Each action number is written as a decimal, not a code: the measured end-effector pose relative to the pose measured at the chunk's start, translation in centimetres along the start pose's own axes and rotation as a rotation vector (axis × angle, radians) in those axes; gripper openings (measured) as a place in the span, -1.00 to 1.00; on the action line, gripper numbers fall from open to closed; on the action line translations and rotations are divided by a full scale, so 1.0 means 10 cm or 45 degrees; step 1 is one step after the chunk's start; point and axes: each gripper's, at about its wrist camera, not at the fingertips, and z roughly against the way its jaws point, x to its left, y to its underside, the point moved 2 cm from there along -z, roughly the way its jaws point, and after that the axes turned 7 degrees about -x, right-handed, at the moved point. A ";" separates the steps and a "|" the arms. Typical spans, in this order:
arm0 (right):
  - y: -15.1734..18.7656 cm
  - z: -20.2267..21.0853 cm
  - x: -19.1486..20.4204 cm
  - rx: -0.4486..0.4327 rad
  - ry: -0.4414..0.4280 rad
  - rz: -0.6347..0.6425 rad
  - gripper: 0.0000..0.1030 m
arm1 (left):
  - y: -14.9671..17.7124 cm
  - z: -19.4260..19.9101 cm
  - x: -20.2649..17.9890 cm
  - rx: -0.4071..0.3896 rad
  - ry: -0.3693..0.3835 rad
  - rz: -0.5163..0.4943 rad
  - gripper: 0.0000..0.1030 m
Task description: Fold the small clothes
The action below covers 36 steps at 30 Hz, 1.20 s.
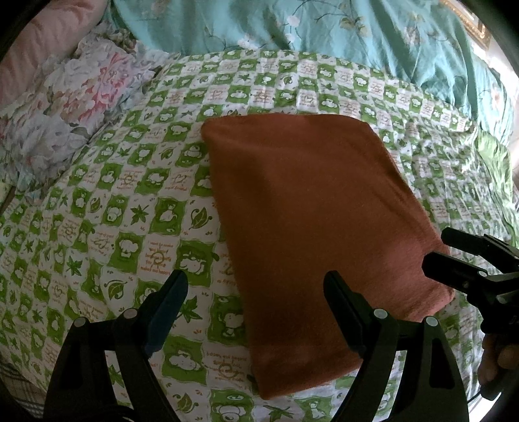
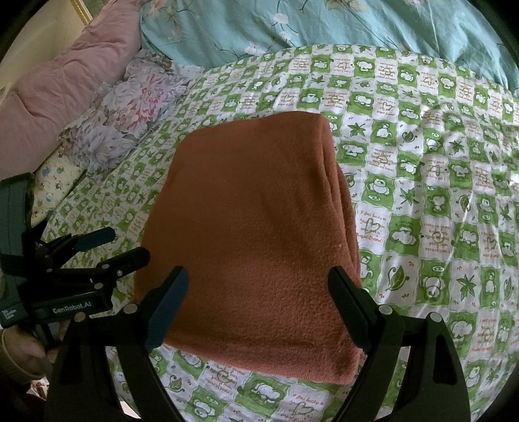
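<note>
Both sets of jaws stand wide, nothing held: left gripper (image 1: 256, 311) at the near left edge of the cloth (image 2: 246, 233), right gripper (image 2: 259, 308) over its near edge. The rust cloth lies folded on the green checked sheet (image 2: 421, 227). Soft, thick, floppy by the look; best pinched at a near corner. Beyond it, the blue quilt (image 2: 292, 26).

My left gripper (image 2: 112, 245), black plastic w/ blue finger pads, silver screws, white GenRobot.AI lettering on its body, my right gripper (image 1: 436, 248) same black build, knit beige cuff (image 2: 13, 353) at wrist
</note>
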 end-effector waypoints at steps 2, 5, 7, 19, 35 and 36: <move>0.00 0.00 0.00 0.000 -0.001 0.001 0.70 | -0.01 0.01 -0.01 0.000 0.001 -0.002 0.67; 0.00 0.00 0.00 0.001 -0.001 0.002 0.70 | -0.01 0.01 -0.02 -0.002 0.001 -0.004 0.67; 0.00 0.01 0.00 0.000 -0.002 0.002 0.70 | -0.01 0.02 -0.02 -0.002 0.001 -0.003 0.67; 0.00 0.01 0.00 0.000 -0.002 0.000 0.70 | -0.01 0.02 -0.02 -0.003 -0.001 -0.005 0.67; -0.01 0.01 0.00 -0.001 -0.007 0.005 0.70 | -0.03 0.03 -0.03 -0.005 0.000 -0.006 0.67; -0.01 0.01 0.00 -0.002 -0.006 0.005 0.70 | -0.03 0.03 -0.04 -0.006 -0.001 -0.007 0.67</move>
